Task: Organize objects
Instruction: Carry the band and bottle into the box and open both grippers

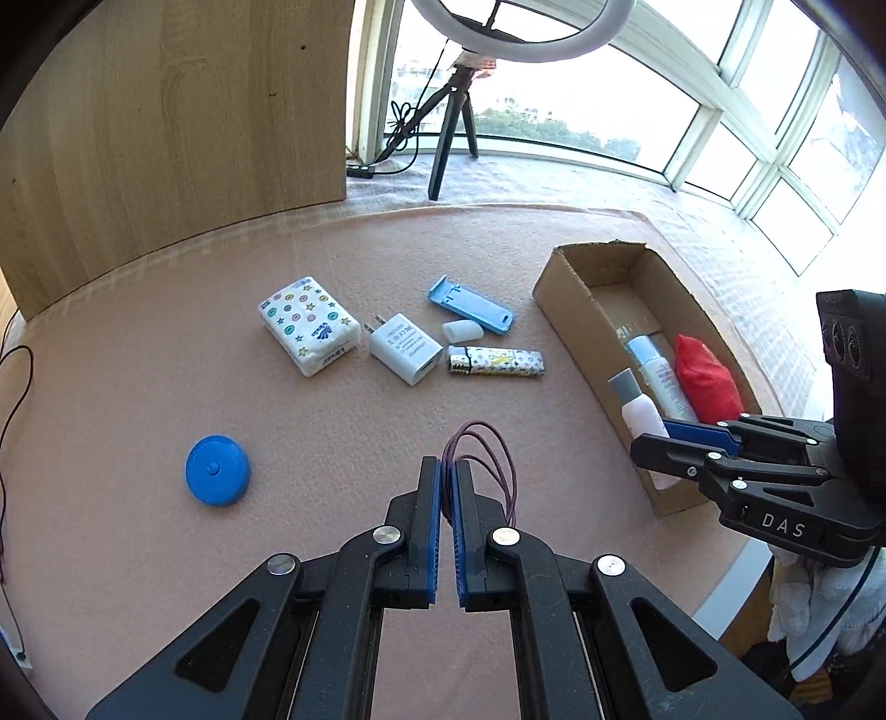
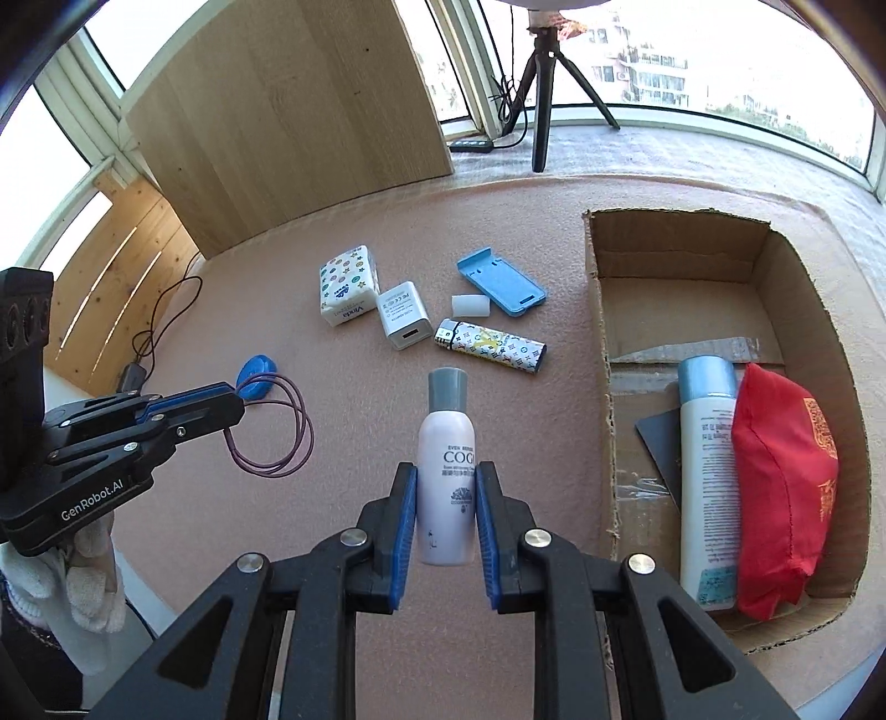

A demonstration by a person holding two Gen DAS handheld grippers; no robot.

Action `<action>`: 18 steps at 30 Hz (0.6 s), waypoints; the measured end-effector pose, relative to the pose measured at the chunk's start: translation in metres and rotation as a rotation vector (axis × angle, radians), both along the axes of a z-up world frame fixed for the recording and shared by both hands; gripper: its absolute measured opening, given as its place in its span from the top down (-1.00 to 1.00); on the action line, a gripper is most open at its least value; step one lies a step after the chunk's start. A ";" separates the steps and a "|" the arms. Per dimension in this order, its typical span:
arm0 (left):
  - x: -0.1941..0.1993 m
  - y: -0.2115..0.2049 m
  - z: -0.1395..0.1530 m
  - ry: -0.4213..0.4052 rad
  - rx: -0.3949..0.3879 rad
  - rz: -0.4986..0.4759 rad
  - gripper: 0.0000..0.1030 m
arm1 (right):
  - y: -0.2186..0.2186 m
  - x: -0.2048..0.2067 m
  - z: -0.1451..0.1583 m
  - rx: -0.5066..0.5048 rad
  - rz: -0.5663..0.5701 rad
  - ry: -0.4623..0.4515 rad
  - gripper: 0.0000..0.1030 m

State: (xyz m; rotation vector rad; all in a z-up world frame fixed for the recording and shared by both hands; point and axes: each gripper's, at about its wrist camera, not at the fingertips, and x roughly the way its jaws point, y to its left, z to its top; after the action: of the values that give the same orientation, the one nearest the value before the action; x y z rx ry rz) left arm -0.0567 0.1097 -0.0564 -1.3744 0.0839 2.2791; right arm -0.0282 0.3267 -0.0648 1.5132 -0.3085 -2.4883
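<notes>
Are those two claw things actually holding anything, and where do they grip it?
Yes. The left gripper pinches a purple hair tie at one edge of its loop; the right gripper clamps a pale pink bottle around its lower body.

The ring light [image 1: 523,27] is cut off by the top edge; the box's [image 2: 601,332] near corner leaves the frame.

Pink felt tabletop [image 1: 166,554]; wooden panel [image 1: 183,138] behind; bright windows [image 1: 554,99]; ring light [image 1: 520,33] on tripod [image 1: 451,138].

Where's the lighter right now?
The lighter lies flat on the pink mat at centre, just right of the white charger, below the white cap, left of the cardboard box.
</notes>
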 end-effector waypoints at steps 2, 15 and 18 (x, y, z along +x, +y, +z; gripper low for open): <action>0.000 0.020 0.009 0.013 0.017 -0.032 0.93 | 0.016 0.005 0.004 0.004 -0.028 0.009 0.63; -0.018 0.159 0.016 0.068 0.031 -0.172 0.93 | 0.081 0.029 -0.001 0.028 -0.124 -0.005 0.63; -0.024 0.178 0.014 0.071 0.026 -0.177 0.93 | 0.088 0.029 -0.002 0.029 -0.131 -0.005 0.63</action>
State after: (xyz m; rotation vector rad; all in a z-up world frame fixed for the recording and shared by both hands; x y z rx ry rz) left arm -0.0806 0.2882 -0.0427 -1.2225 0.1908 2.1732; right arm 0.0009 0.4148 -0.0668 1.5577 -0.3859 -2.6006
